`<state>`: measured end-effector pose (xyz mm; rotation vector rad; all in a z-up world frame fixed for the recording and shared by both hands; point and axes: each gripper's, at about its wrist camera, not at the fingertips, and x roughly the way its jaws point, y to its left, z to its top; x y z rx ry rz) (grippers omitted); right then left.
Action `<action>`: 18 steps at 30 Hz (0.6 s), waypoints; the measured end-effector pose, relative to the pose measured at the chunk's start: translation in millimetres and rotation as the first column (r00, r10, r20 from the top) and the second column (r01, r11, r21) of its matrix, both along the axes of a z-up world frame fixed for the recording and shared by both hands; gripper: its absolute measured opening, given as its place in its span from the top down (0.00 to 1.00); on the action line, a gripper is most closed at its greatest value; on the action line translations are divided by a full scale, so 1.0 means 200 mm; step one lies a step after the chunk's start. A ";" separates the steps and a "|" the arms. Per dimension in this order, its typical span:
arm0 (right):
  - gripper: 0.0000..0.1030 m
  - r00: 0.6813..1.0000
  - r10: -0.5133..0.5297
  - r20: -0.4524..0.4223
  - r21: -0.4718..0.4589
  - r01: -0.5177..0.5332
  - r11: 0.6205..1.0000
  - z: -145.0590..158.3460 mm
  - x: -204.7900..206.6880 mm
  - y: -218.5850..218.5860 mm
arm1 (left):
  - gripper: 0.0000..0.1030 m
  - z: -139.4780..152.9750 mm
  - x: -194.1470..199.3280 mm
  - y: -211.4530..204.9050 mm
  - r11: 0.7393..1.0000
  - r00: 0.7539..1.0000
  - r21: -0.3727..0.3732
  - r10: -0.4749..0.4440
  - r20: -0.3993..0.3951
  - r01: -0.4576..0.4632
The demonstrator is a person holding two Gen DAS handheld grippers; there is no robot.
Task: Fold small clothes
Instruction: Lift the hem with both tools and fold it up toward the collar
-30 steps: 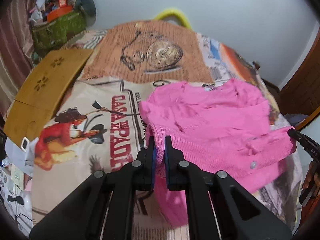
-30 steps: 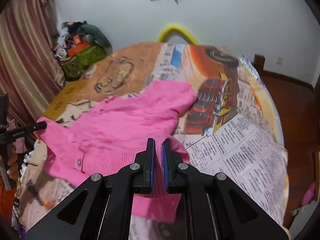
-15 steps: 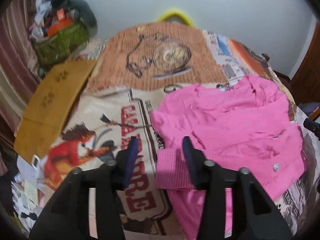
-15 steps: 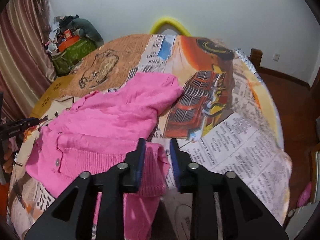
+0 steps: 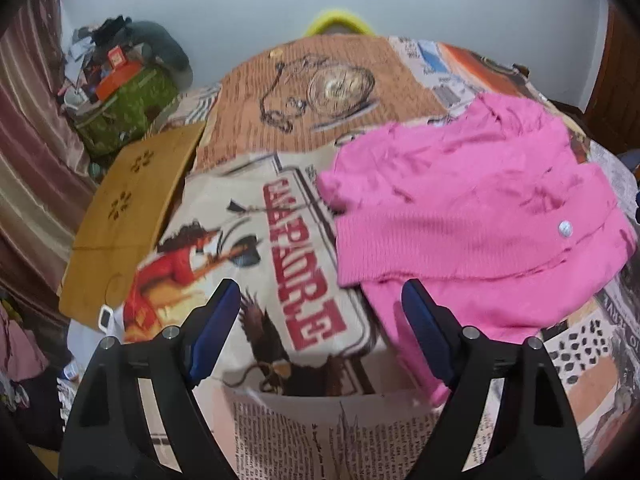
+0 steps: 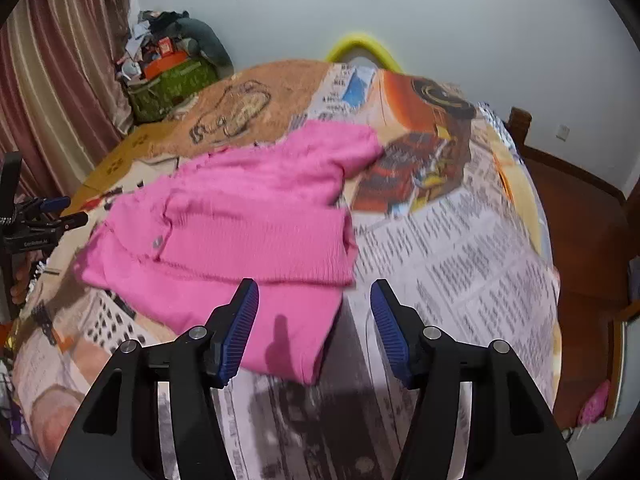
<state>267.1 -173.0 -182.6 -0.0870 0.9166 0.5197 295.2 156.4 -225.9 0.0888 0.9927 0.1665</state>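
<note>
Pink cardigan (image 5: 472, 216) motion-blurred, its lower hem hidden behind right tongs (image 6: 314, 300)

Left hand-held gripper (image 5: 320, 304) and right hand-held gripper (image 6: 314, 300) — jaws just opened, empty

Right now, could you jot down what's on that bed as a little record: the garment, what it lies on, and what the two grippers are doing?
garment: pink cardigan, hem folded up over its body
surface: printed bedspread
left gripper: open, jaws just opened, nothing between them
right gripper: open, jaws just opened, cardigan's edge lies below, released
</note>
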 end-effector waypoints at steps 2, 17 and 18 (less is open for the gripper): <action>0.47 1.000 -0.005 -0.013 -0.022 0.004 1.000 -0.03 0.00 0.00 | 0.20 -0.05 0.01 0.00 1.000 1.000 0.009 -0.006 -0.030 0.007; 0.47 0.992 0.114 0.061 -0.127 -0.106 0.986 -0.15 0.08 0.21 | 0.20 -0.19 0.13 -0.19 0.964 0.986 0.209 -0.163 -0.025 0.164; 0.47 0.991 0.118 0.060 -0.127 -0.110 0.986 -0.15 0.09 0.22 | 0.27 -0.19 0.14 -0.19 0.966 0.986 0.195 -0.166 -0.027 0.168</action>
